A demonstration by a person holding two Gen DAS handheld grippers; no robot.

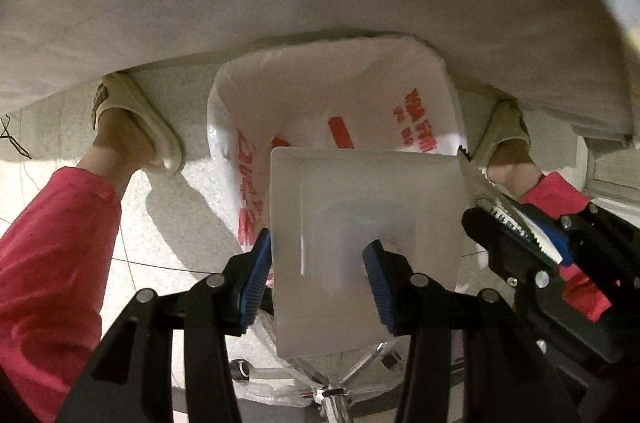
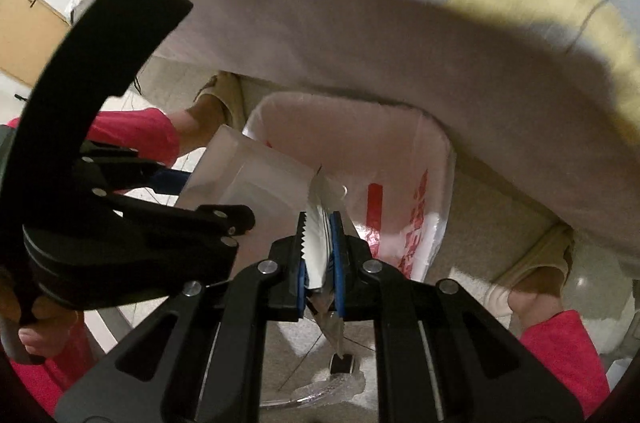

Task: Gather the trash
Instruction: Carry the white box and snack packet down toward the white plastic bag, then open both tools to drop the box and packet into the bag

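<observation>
A translucent white plastic container (image 1: 360,191) hangs between the blue pads (image 1: 256,275) of my left gripper (image 1: 318,277), which is shut on it, one pad at its left wall and one showing through it. It hovers over a bin lined with a white, red-printed bag (image 1: 320,91). My right gripper (image 2: 320,255) is shut on a silvery foil wrapper (image 2: 318,223) with a saw-tooth edge, just right of the container (image 2: 248,183) and above the bag's mouth (image 2: 360,135). The left wrist view also shows the right gripper (image 1: 520,223) and the wrapper (image 1: 474,179).
A white-covered mattress edge (image 1: 280,3) overhangs the far rim of the bin. The person's feet in beige slippers (image 1: 136,119) (image 1: 508,127) and pink trouser legs (image 1: 52,243) flank the bin. A chrome chair base with a caster (image 2: 342,365) lies below on the pale floor.
</observation>
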